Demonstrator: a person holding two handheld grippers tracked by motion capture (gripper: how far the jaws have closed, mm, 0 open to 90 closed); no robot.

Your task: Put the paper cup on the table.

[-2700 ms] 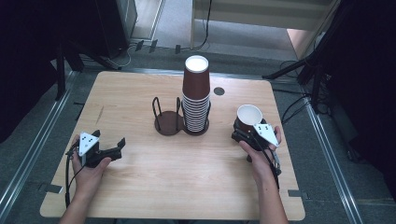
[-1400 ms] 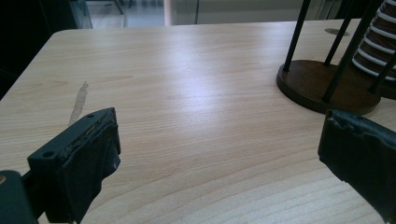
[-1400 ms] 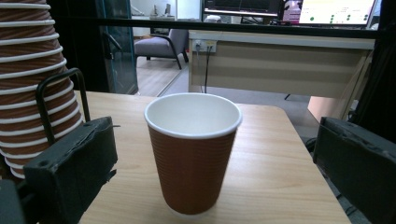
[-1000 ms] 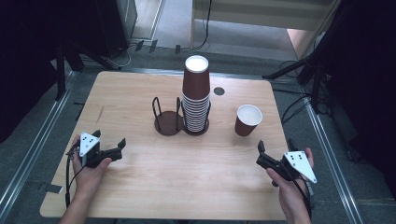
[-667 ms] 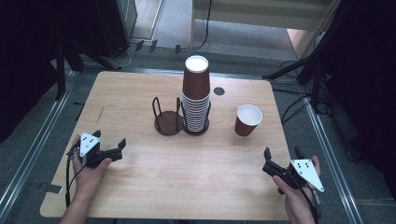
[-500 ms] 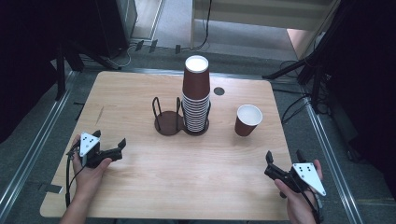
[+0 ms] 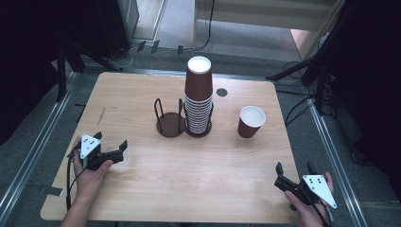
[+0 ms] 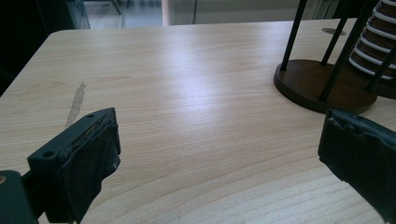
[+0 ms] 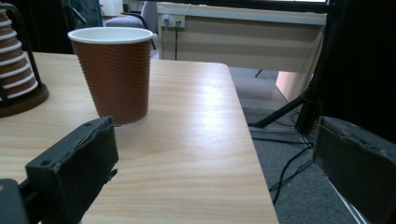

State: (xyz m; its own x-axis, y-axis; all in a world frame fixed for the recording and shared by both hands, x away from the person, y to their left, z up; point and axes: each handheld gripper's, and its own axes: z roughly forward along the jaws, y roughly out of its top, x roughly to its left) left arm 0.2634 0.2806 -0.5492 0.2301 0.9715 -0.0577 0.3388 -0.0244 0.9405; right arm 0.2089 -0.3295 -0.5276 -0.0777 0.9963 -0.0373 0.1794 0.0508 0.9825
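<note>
A single brown paper cup [image 7: 250,121] stands upright on the right side of the wooden counter [image 7: 142,94], well apart from both grippers and to the right of a tall stack of cups [image 7: 198,101] set in a dark wire holder [image 7: 170,124]. The right gripper [image 7: 294,173] sits at the counter's near right corner, fingers spread wide and empty, seemingly partly past the edge. The left gripper [image 7: 109,142] rests near the left edge, fingers also wide and holding nothing.

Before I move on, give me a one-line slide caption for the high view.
Single cup stands alone right of the cup stack; both tongs, left and right, rest open near the table's front corners.
</note>
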